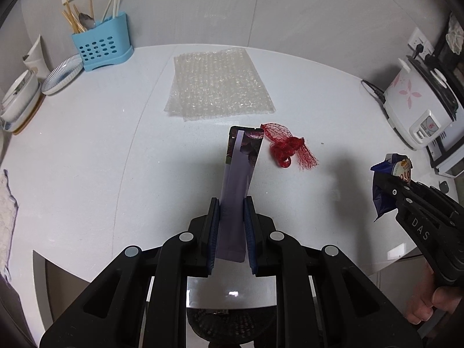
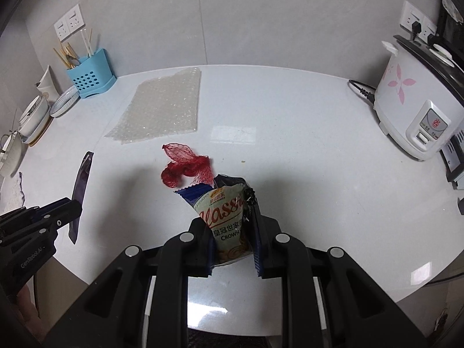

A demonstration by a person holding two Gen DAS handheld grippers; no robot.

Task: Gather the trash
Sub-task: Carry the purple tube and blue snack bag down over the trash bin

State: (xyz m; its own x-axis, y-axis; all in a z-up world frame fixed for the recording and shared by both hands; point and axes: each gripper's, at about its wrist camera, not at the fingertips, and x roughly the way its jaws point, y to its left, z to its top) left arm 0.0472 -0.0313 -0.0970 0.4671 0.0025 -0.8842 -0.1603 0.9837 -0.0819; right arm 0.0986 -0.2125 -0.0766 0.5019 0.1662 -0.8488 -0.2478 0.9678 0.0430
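Left gripper [image 1: 230, 232] pinches purple sachet [image 1: 240, 171], long axis straight ahead. Right gripper [image 2: 233, 237] clamps cookie wrapper [image 2: 229, 217]. Red mesh net [image 2: 185, 165] lies on counter [image 2: 304, 159] between both (marginally nearer the right); bubble wrap [image 1: 217, 87] farther back.

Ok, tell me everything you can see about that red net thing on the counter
The red net is a small piece of plastic mesh, like fruit netting, bunched and knotted in the middle with looser ends flaring out. It lies crumpled on the white counter, in front of the bubble wrap and apart from it. Neither gripper touches it; both hold other wrappers clear of it.
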